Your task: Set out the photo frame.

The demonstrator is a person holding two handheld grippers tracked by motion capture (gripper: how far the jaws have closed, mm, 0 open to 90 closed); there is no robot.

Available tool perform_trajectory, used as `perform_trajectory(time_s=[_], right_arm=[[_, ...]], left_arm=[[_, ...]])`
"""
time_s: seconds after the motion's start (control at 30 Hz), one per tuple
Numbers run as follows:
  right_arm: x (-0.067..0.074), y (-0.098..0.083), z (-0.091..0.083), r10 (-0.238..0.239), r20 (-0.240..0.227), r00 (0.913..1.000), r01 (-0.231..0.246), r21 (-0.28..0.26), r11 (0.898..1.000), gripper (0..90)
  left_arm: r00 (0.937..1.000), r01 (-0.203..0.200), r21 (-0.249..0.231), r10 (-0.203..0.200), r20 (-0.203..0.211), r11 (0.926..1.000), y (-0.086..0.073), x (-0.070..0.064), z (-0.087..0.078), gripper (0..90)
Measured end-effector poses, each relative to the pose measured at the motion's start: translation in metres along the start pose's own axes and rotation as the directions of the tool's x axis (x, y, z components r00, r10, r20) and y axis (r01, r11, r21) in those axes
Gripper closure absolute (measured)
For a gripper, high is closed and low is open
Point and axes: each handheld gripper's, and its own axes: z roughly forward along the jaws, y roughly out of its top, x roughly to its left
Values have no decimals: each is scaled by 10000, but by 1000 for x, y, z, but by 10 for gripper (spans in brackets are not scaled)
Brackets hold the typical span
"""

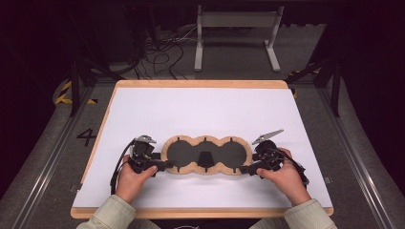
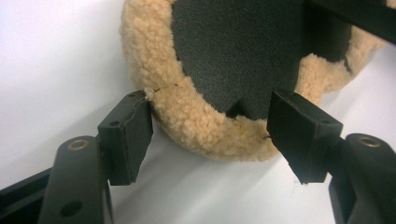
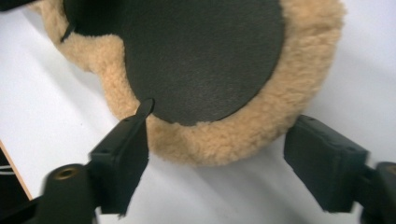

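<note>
Down on the white counter [image 1: 200, 109], near its front edge, lay a fleece pad [image 1: 206, 155] with three dark round lobes. At its left end the left claw [image 1: 162, 165] stood open, jaws astride the fleecy rim [image 2: 205, 126] without pinching it. At its right end the right claw [image 1: 244, 169] likewise gaped around the rim [image 3: 233, 135], not gripping.

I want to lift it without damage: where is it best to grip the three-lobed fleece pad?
Probably grip the fleece pad by its thick woolly rim at both end lobes, each gripper coming level from its own side. It lies flat and long, and the left gripper and right gripper already straddle those edges.
</note>
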Motion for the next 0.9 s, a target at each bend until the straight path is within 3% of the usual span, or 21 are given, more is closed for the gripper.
perform_trajectory(time_s=[0.17, 0.2, 0.23, 0.43, 0.7, 0.9], right_arm=[[-1, -1, -7, 131, -2, 9999, -131, -327, 9994, 322], [-2, -1, -8, 182, 35, 9998, -180, -477, 9987, 375], [-2, -1, -8, 182, 35, 9998, -180, -477, 9987, 375], [-8, -5, -21, 617, 156, 9980, -591, -1302, 9897, 630], [-5, -5, -27, 579, 565, 9967, -480, -1625, 9855, 707], [-2, -4, -33, 498, 1048, 9932, -275, -2036, 9787, 739]], left_arm=[[10000, -34, -419, 32, -59, 9991, 0, -2, -7, 362], [10000, 74, -482, -75, -10, 9988, 0, -3, -8, 390], [9998, -53, -555, 41, -218, 9984, 0, -3, -9, 390], [9981, -23, -721, -22, -623, 9974, -1, -3, -13, 515], [9962, -44, -1054, -49, -872, 9944, -1, -5, -16, 591], [9928, -496, -1554, 318, -1152, 9866, 1, -12, -22, 613]])
